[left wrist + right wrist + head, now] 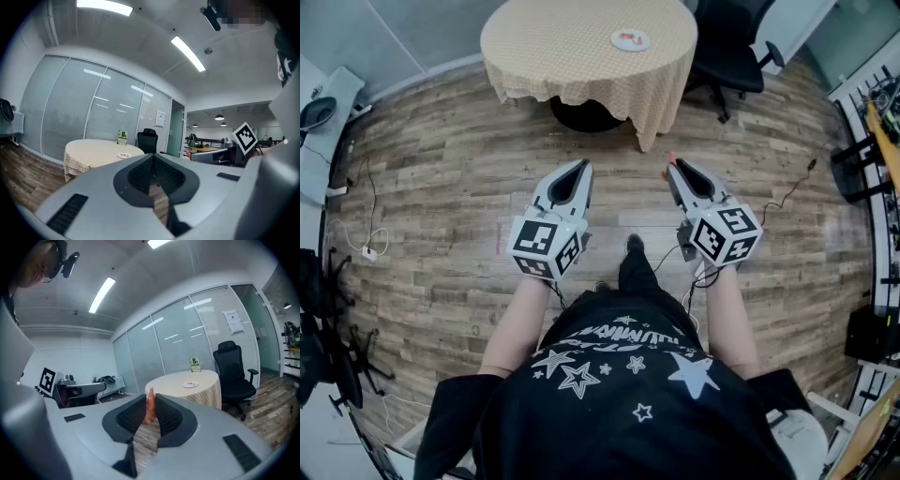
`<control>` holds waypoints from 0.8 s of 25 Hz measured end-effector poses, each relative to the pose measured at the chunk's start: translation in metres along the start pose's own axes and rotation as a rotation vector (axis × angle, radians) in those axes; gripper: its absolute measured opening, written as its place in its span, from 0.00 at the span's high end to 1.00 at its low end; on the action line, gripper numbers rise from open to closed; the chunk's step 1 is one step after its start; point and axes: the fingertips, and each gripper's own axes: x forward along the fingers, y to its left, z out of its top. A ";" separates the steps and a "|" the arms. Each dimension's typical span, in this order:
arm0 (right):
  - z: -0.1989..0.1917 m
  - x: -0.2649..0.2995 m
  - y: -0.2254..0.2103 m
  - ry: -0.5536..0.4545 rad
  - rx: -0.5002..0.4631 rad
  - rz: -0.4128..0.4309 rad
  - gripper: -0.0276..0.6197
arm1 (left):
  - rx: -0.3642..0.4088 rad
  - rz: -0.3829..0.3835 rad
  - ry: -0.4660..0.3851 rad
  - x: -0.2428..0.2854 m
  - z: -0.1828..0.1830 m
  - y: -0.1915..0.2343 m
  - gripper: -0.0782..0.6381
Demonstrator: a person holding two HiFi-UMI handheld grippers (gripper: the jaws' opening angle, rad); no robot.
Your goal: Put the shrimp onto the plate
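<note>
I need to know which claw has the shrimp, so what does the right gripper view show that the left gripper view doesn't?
Only the right gripper view shows the orange shrimp, which stands upright and pinched between the jaws of the right claw. Only the left gripper view shows the left claw, whose jaws are together with nothing between them. Both views share the round table with its checked cloth, the plate on it, the small green sign and the black chair beside it.
</note>
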 end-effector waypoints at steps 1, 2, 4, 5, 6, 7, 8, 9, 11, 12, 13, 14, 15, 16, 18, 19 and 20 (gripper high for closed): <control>-0.002 -0.002 0.002 0.005 0.000 0.004 0.85 | -0.004 0.000 0.004 -0.002 -0.002 -0.002 0.88; -0.004 -0.003 0.004 0.008 -0.001 0.008 0.85 | -0.007 0.000 0.007 -0.003 -0.003 -0.003 0.88; -0.004 -0.005 0.007 0.012 -0.006 0.017 0.85 | -0.006 -0.002 0.008 -0.005 -0.003 -0.007 0.88; -0.003 -0.006 0.009 0.011 -0.009 0.020 0.85 | -0.002 -0.004 0.007 -0.006 -0.002 -0.009 0.88; -0.003 -0.006 0.010 0.011 -0.011 0.023 0.85 | 0.002 -0.006 0.006 -0.007 -0.001 -0.011 0.88; -0.003 -0.006 0.012 0.011 -0.013 0.026 0.85 | 0.004 -0.007 0.005 -0.008 -0.001 -0.012 0.88; -0.003 -0.007 0.013 0.011 -0.016 0.029 0.85 | 0.005 -0.008 0.005 -0.010 -0.001 -0.013 0.88; -0.003 -0.007 0.015 0.013 -0.018 0.032 0.85 | 0.004 -0.008 0.005 -0.011 -0.002 -0.014 0.88; -0.004 -0.007 0.019 0.016 -0.022 0.039 0.85 | 0.003 -0.005 0.007 -0.013 -0.003 -0.014 0.88; -0.004 -0.008 0.020 0.018 -0.023 0.043 0.85 | 0.002 -0.003 0.007 -0.014 -0.004 -0.013 0.88; -0.005 -0.008 0.021 0.019 -0.025 0.045 0.85 | 0.001 0.000 0.006 -0.015 -0.004 -0.013 0.88; -0.006 -0.009 0.021 0.019 -0.026 0.047 0.85 | 0.000 0.003 0.005 -0.015 -0.004 -0.013 0.88; -0.006 -0.010 0.021 0.020 -0.026 0.047 0.85 | -0.001 0.005 0.004 -0.015 -0.004 -0.013 0.88; -0.007 -0.010 0.020 0.020 -0.026 0.047 0.85 | -0.002 0.006 0.003 -0.014 -0.004 -0.013 0.88; -0.008 -0.013 0.018 0.019 -0.023 0.042 0.85 | -0.001 0.006 0.004 -0.014 -0.005 -0.016 0.88; -0.008 -0.015 0.017 0.018 -0.021 0.040 0.85 | -0.001 0.005 0.007 -0.013 -0.006 -0.017 0.88; -0.009 -0.017 0.016 0.017 -0.018 0.038 0.85 | -0.003 0.003 0.012 -0.013 -0.008 -0.019 0.88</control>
